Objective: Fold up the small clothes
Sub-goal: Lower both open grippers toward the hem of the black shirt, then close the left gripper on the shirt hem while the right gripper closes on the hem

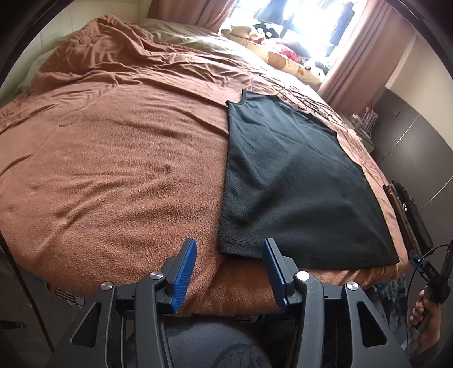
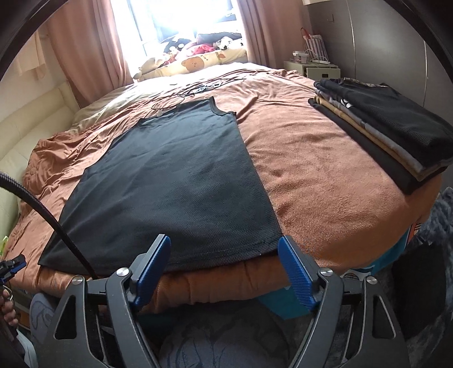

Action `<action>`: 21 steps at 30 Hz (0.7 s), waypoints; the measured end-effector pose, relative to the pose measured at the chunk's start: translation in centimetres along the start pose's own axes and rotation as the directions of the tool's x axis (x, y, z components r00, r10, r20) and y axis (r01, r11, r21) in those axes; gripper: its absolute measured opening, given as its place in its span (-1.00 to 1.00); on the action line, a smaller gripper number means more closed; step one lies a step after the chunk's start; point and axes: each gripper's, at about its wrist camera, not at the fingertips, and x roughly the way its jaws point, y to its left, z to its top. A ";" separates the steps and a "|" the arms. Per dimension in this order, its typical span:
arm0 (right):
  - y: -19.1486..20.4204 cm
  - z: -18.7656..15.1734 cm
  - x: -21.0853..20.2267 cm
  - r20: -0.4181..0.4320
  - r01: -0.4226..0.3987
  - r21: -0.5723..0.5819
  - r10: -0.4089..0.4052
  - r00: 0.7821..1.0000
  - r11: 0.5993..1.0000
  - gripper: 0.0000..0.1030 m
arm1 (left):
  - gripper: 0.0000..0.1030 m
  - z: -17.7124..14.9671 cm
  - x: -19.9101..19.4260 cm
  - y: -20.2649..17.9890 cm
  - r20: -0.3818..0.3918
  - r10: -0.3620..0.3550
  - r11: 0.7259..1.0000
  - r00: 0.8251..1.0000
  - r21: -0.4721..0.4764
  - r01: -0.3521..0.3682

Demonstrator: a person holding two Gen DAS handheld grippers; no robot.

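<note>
Black mesh vest lies lengthwise, neckline toward window.

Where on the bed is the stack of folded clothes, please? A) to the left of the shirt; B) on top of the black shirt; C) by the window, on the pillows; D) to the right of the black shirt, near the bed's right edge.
D: in the right wrist view the stack sits on the brown blanket, apart from and to the right of the black shirt, near the bed's right edge.
</note>
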 end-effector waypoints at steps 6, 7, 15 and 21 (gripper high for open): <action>-0.8 0.5 2.2 -0.023 0.027 0.001 -0.027 0.999 1.000 0.44 | -0.12 0.6 3.2 0.3 -0.064 0.029 1.000 0.997 0.009 -0.029; -0.9 0.6 2.5 -0.026 0.027 0.001 -0.027 0.999 1.000 0.44 | -0.13 0.7 3.7 0.3 -0.074 0.033 0.999 0.997 0.010 -0.032; -1.7 0.9 4.4 -0.044 0.019 0.004 -0.019 0.999 1.000 0.18 | -0.40 0.7 5.8 -0.3 -0.106 0.068 0.997 0.992 0.045 -0.063; -2.8 0.9 6.4 -0.085 -0.006 0.021 0.008 0.996 1.000 0.05 | -0.85 0.4 5.6 -0.9 -0.106 0.073 0.995 0.992 0.073 -0.065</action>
